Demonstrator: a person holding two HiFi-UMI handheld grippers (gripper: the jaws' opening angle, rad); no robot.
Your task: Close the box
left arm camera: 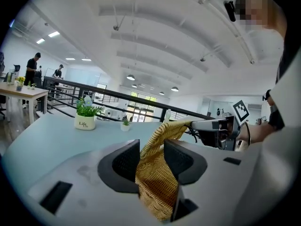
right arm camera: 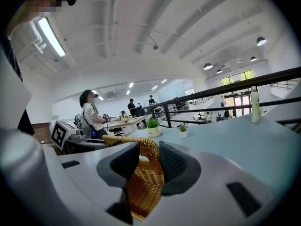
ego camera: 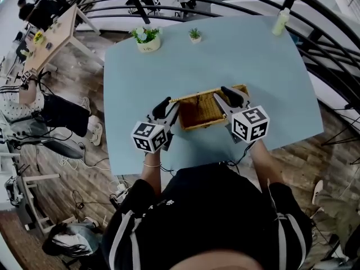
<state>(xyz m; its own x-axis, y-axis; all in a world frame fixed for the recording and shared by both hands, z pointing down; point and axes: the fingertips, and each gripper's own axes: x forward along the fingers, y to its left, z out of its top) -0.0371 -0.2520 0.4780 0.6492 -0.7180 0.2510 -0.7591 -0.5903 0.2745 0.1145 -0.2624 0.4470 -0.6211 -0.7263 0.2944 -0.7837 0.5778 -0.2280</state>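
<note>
Golden woven wicker box [ego camera: 199,114] sits between two grippers on a pale blue table [ego camera: 225,55].
We see the box near the table's front edge, its inside showing. Our left gripper [left arm camera: 151,157] has its jaws parted, the box's left wall loosely between them. Our right gripper [right arm camera: 149,157] is clamped on the right rim. Two small green plants in white pots [ego camera: 147,38] stand well apart, at the far edge.

Open table [ego camera: 253,66] behind basket [ego camera: 199,112]; plants [ego camera: 147,38] seemingly distant
</note>
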